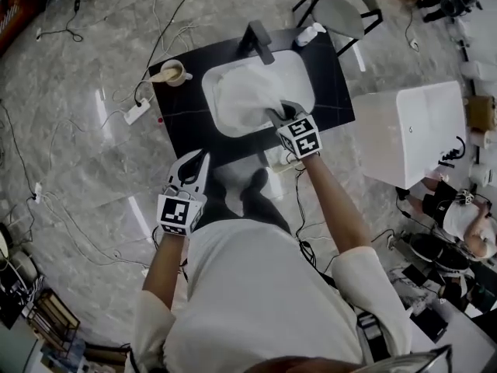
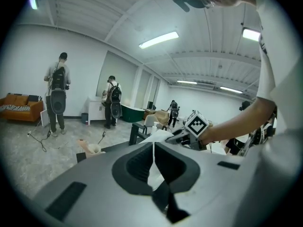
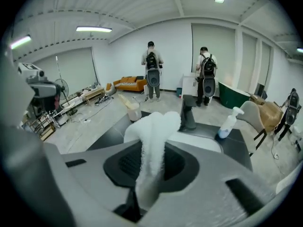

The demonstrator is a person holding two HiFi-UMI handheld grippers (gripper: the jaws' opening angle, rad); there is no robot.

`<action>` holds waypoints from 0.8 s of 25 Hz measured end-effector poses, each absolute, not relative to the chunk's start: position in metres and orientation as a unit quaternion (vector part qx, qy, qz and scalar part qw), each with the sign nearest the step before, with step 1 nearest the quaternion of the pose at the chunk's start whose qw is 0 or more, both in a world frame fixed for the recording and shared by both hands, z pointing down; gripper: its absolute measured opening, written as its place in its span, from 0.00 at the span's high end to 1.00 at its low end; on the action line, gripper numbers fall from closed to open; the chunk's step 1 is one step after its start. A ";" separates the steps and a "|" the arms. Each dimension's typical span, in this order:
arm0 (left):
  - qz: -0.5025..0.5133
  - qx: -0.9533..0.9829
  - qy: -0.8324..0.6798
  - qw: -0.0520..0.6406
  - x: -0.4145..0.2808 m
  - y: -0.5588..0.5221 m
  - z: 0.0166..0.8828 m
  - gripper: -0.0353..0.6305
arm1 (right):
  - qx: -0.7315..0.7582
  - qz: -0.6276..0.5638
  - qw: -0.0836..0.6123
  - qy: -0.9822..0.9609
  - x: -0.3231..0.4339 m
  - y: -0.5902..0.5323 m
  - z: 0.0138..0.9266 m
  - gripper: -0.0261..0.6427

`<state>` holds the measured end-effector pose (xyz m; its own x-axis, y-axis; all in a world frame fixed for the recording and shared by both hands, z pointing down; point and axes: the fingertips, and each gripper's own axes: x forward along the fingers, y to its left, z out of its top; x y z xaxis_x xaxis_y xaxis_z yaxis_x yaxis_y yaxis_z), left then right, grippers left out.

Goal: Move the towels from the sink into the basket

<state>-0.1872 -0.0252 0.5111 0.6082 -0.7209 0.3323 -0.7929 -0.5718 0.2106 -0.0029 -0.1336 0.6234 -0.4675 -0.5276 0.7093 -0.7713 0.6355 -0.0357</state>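
R gripper pinches white towel; a bunch sits betw. its jaws, rest in sink, worktop centre. L gripper jaws pressed together, empty, off worktop's front edge.

sink: we see a white oval bowl in the black surface
towel: white, fluffy, pinched in the right tool, trailing into the sink
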 end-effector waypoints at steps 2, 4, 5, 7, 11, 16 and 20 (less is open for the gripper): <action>0.100 0.882 -0.428 0.169 -0.180 -0.025 0.495 0.93 | 0.408 0.165 0.318 -0.840 0.014 -0.131 0.590 0.86; 0.097 0.885 -0.427 0.160 -0.173 -0.022 0.481 0.93 | 0.425 0.151 0.299 -0.841 0.031 -0.125 0.557 0.86; 0.096 0.886 -0.426 0.157 -0.168 -0.020 0.475 0.93 | 0.432 0.145 0.290 -0.842 0.040 -0.120 0.541 0.86; 0.092 0.889 -0.423 0.151 -0.158 -0.018 0.463 0.93 | 0.443 0.134 0.273 -0.843 0.056 -0.110 0.512 0.86; 0.085 0.898 -0.408 0.138 -0.131 -0.016 0.443 0.93 | 0.468 0.119 0.239 -0.842 0.089 -0.087 0.462 0.86; 0.077 0.915 -0.376 0.125 -0.097 -0.009 0.422 0.93 | 0.505 0.097 0.204 -0.833 0.130 -0.047 0.407 0.86; 0.073 0.925 -0.351 0.126 -0.070 -0.006 0.408 0.93 | 0.542 0.083 0.172 -0.818 0.170 -0.012 0.368 0.86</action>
